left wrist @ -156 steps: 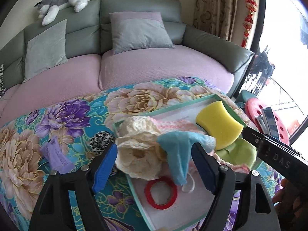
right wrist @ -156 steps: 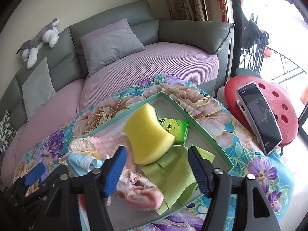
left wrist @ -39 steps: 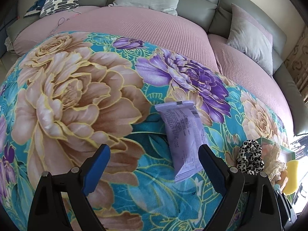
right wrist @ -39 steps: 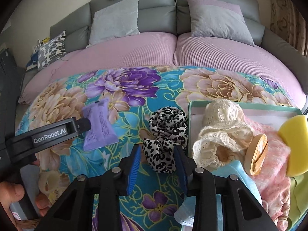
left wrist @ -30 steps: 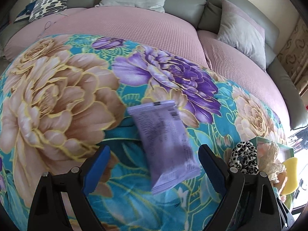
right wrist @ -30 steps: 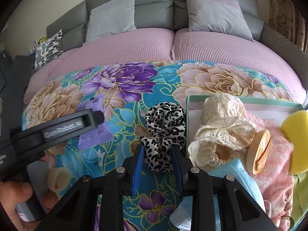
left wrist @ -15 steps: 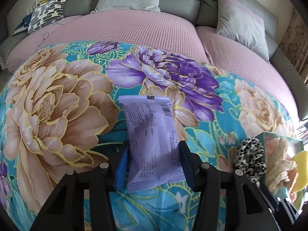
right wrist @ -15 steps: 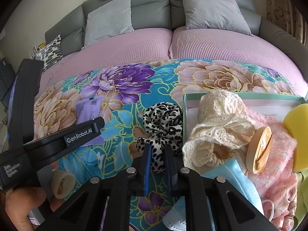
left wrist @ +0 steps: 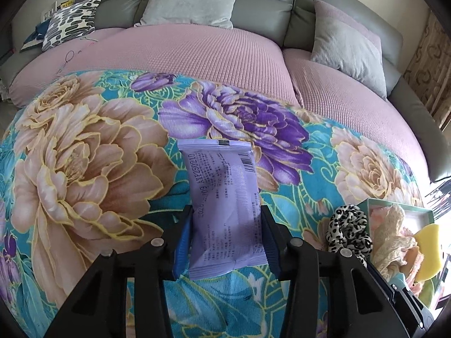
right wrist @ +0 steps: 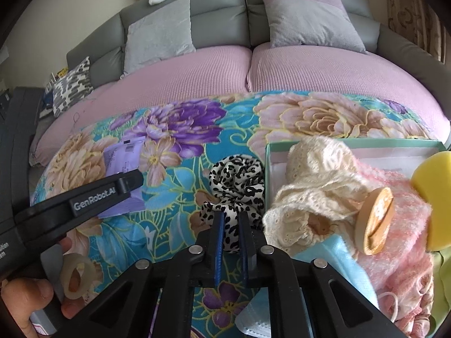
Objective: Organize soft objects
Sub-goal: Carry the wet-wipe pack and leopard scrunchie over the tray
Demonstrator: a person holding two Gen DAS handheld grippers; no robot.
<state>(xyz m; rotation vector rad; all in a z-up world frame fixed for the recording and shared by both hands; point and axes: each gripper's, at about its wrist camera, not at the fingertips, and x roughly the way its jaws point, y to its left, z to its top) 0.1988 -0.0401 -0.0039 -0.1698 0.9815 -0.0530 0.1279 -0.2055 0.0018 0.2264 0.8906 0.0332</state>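
Note:
A purple tissue pack (left wrist: 225, 205) lies on the floral blanket (left wrist: 84, 169). My left gripper (left wrist: 227, 236) is shut on its near end, blue pads against both sides. The pack also shows in the right wrist view (right wrist: 121, 157), partly behind the left gripper's arm. My right gripper (right wrist: 230, 233) is shut on the near edge of a leopard-print scrunchie (right wrist: 239, 186), which lies just left of the green tray (right wrist: 352, 142). The scrunchie also shows in the left wrist view (left wrist: 349, 231).
The tray holds a cream lace hat (right wrist: 313, 186), pink fluffy cloth (right wrist: 400, 225), a yellow sponge (right wrist: 434, 197), a wooden disc (right wrist: 377, 219) and a blue mask (right wrist: 332, 259). A tape roll (right wrist: 76, 276) lies near my hand. The sofa (right wrist: 225, 70) with cushions is behind.
My left gripper moved onto the tissue pack and closed from wide open onto it. My right gripper closed further onto the scrunchie.

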